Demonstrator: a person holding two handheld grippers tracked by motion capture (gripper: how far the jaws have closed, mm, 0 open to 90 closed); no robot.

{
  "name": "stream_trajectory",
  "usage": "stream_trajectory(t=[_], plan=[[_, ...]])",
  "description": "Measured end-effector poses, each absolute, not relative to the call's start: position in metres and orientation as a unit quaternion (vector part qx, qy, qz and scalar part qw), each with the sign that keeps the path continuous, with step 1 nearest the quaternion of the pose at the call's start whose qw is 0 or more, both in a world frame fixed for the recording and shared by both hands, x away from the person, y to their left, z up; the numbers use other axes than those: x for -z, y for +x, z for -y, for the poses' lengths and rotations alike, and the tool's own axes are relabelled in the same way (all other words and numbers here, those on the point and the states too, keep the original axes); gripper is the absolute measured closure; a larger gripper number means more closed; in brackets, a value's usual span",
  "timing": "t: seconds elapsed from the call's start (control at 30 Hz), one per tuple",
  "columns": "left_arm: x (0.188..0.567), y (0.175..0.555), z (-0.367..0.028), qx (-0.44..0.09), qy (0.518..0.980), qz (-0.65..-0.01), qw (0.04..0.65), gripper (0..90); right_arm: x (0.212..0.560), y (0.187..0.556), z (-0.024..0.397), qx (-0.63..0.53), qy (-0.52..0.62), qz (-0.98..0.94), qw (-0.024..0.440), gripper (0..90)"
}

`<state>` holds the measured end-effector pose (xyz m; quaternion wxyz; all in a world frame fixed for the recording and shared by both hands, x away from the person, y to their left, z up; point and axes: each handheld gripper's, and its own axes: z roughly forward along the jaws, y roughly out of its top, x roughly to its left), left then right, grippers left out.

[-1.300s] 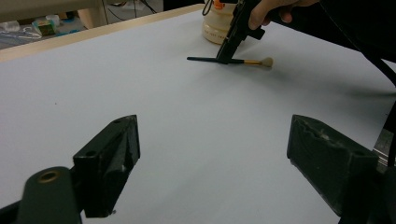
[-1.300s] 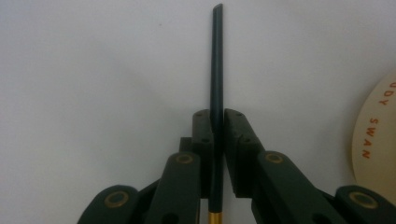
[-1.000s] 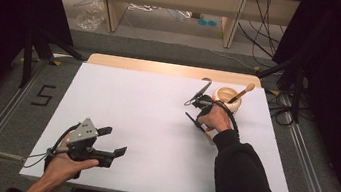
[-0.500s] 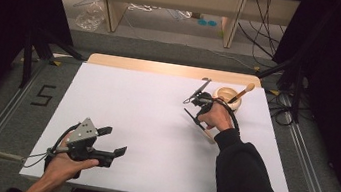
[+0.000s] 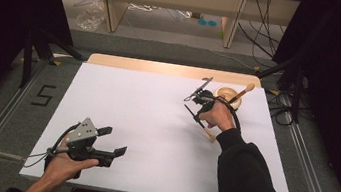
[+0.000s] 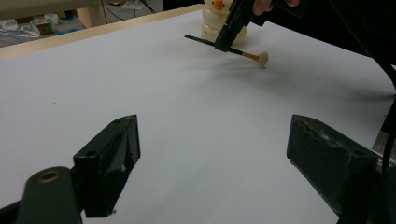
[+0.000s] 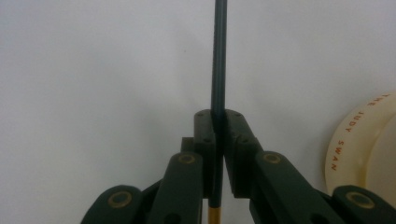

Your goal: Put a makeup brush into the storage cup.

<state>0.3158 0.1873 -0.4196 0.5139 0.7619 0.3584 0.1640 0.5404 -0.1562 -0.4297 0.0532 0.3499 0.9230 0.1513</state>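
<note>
Brush (image 7: 219, 60), thin and dark with a pale round tip, is pinched tight in the right gripper (image 5: 201, 106), near the table's (image 5: 123, 94) far right corner, just beside a cream cup (image 5: 226, 95). Left gripper (image 5: 114, 141) rests spread wide, near the front edge.

Left hand (image 5: 65, 162) enters from the near edge of the table (image 5: 123, 94), forearm bare, wrapped around the left gripper (image 5: 114, 141). Gripper lies roughly level above the table's near-left part, jaws spread wide with nothing between them, pointing toward the far-right side.

Right arm in a dark sleeve (image 5: 247, 182) reaches across the table's right half toward its far edge. Right hand (image 5: 218, 117) holds the right gripper (image 5: 195, 110); jaws pressed together on a thin dark stick (image 7: 218, 60), clamped between the pads.
</note>
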Motion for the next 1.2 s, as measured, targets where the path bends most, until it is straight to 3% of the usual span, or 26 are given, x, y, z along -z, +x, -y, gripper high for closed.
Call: stream_trajectory(t=[0.6, 1.2], plan=[[0.42, 0.316, -0.188, -0.166, 0.762, -0.359, 0.513, 17.4, 0.384, 0.524, 0.172, -0.273, 0.335, -0.898, 0.089, 85.1], [0.42, 0.317, -0.189, -0.168, 0.76, -0.363, 0.513, 17.4, 0.364, 0.497, 0.172, -0.366, 0.294, -0.875, 0.118, 85.1]])
